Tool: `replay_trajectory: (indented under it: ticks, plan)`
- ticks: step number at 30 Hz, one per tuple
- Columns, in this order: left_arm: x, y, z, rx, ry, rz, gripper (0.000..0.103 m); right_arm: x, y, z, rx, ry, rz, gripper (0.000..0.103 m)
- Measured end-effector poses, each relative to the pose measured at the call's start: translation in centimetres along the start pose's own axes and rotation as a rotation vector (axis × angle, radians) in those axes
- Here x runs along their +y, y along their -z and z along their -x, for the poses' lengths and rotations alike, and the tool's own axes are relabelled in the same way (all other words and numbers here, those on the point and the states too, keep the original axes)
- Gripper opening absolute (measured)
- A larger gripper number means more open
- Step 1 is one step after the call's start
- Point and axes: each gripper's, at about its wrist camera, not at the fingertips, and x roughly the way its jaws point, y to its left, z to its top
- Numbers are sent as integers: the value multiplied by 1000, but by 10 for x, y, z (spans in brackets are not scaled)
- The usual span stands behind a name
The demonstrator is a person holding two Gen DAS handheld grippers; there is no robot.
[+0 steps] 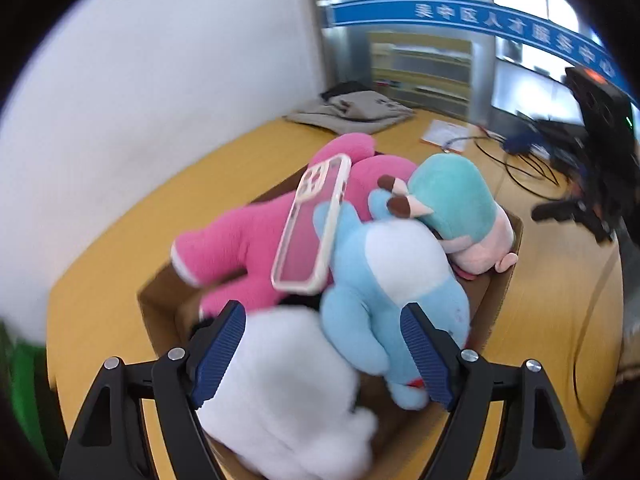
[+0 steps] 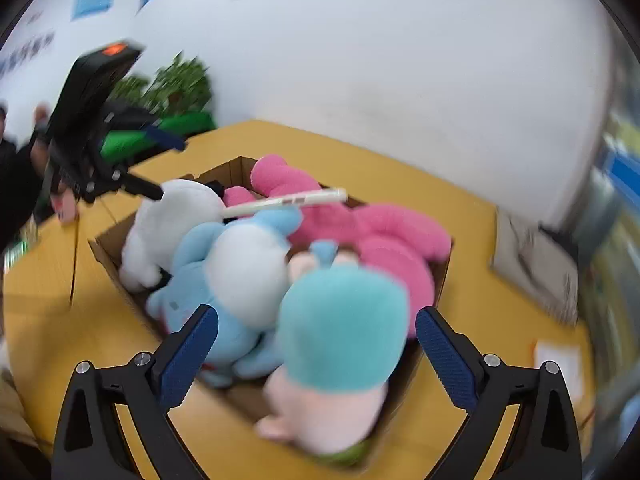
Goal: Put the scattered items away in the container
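A cardboard box (image 1: 158,312) (image 2: 108,254) on the yellow table holds a pink plush (image 1: 244,240) (image 2: 384,240), a light-blue plush (image 1: 384,280) (image 2: 224,264), a teal-headed plush (image 1: 452,196) (image 2: 344,320) and a white plush (image 1: 288,392) (image 2: 168,228). A clear phone case (image 1: 312,224) (image 2: 284,202) lies on top of the plushes. My left gripper (image 1: 322,354) is open and empty just above the white and blue plushes. My right gripper (image 2: 316,358) is open and empty above the teal-headed plush. The other gripper shows in each view (image 1: 592,184) (image 2: 92,132).
The yellow table (image 1: 120,232) (image 2: 472,340) meets a white wall at the back. Folded grey clothes (image 1: 352,112) (image 2: 536,264) lie at a far corner. A paper card (image 1: 444,134) (image 2: 558,360) and black cables (image 1: 524,168) lie on the table. A green plant (image 2: 176,84) stands beyond it.
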Motion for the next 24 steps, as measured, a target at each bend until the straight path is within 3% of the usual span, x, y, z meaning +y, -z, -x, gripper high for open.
replay_trajectory:
  ticks: [3, 6, 14, 16, 18, 24]
  plan:
    - [-21, 36, 6, -44, 0, 178, 81, 15, 33, 6, -13, 75, -117, 101]
    - [-32, 61, -1, -46, -32, 288, 81, 31, 52, -1, -20, 120, -180, 101]
    - [-8, 107, -27, 11, -126, 569, 81, 22, 64, -43, -11, 229, -309, 103]
    - [-7, 120, -36, 14, -134, 600, 81, 23, 71, -65, 49, 273, -298, 103]
    - [-8, 128, -37, -26, -163, 613, 82, 27, 80, -72, -8, 337, -309, 103]
    - [-15, 130, -40, -72, -248, 603, 84, 32, 90, -65, -87, 333, -274, 103]
